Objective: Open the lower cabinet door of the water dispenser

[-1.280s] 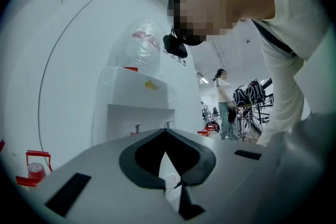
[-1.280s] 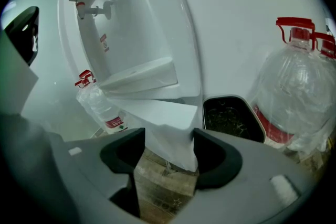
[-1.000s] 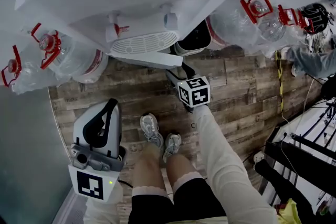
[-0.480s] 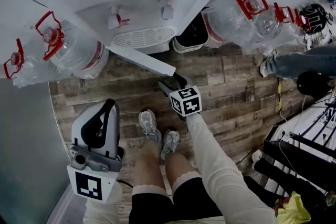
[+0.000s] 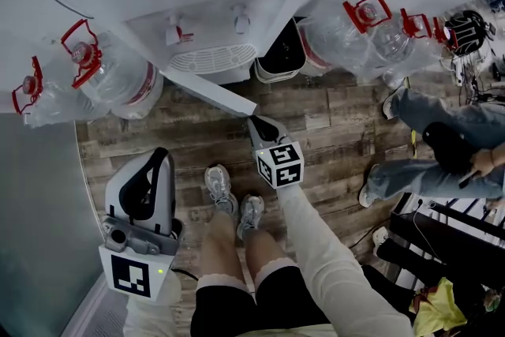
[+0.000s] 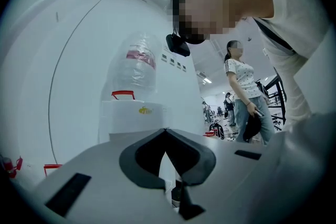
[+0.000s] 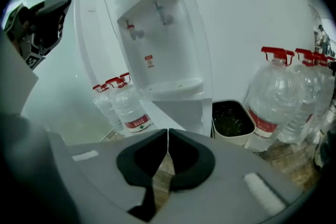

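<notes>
Wood-plank floor runs beneath a white water dispenser that stands against a pale wall. Its lower cabinet door is swung out, a white panel slanting from the cabinet toward the near right. It is angled further open than a second ago, when it lay almost flat under the drip tray. The right claw has drawn back a little toward the near side since then and now sits just beside the door's free corner. Its jaws are closing, the tips already meeting with nothing between them, and the door lies just beyond those tips. The left claw hangs well off to the near left, pressed together and empty. Large water bottles with red handles flank the dispenser, and a dark bin stands at its right. A person in jeans has come into view at the right.
</notes>
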A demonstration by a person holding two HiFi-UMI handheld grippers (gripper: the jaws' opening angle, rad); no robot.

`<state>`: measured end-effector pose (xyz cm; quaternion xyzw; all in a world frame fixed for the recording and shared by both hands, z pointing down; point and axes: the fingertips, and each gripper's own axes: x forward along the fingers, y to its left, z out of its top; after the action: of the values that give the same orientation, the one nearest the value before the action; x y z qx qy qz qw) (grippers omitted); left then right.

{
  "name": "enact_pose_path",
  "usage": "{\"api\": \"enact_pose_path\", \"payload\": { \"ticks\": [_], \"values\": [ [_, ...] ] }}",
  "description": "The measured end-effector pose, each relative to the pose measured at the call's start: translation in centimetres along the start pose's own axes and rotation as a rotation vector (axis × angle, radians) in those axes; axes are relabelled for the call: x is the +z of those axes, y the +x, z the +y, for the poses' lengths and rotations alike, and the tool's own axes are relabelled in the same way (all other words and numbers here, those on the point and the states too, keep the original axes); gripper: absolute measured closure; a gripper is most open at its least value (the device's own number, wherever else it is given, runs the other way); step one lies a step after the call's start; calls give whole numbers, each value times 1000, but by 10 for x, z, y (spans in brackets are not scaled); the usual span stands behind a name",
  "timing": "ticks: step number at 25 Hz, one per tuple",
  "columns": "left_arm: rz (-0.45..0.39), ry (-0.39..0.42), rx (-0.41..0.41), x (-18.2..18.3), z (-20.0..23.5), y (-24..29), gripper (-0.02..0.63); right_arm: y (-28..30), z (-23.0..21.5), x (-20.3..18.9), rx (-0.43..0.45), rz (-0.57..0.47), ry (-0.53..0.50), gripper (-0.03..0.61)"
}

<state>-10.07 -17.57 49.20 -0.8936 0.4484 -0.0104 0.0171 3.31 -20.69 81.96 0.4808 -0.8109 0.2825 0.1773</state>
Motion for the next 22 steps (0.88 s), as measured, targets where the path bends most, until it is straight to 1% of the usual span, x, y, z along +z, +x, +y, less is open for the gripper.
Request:
{"api": "enact_pose_path", "payload": {
  "ticks": [1, 7, 13, 17, 22],
  "values": [
    [1, -2, -2, 4, -2, 0, 609, -8, 3, 9, -4, -20, -5, 569],
    [6, 6, -16, 36, -13, -2, 609, -60, 17, 68, -10, -132, -3, 569],
    [0, 9, 7, 70, -12, -12, 611, -118, 38, 119, -17, -221, -33, 569],
    [2, 29, 14, 96, -20, -16, 610, -162, 56, 152, -7, -265, -81, 569],
    [13, 31, 33, 130, -27, -26, 611, -213, 86, 185, 11, -286, -156, 569]
  ]
}}
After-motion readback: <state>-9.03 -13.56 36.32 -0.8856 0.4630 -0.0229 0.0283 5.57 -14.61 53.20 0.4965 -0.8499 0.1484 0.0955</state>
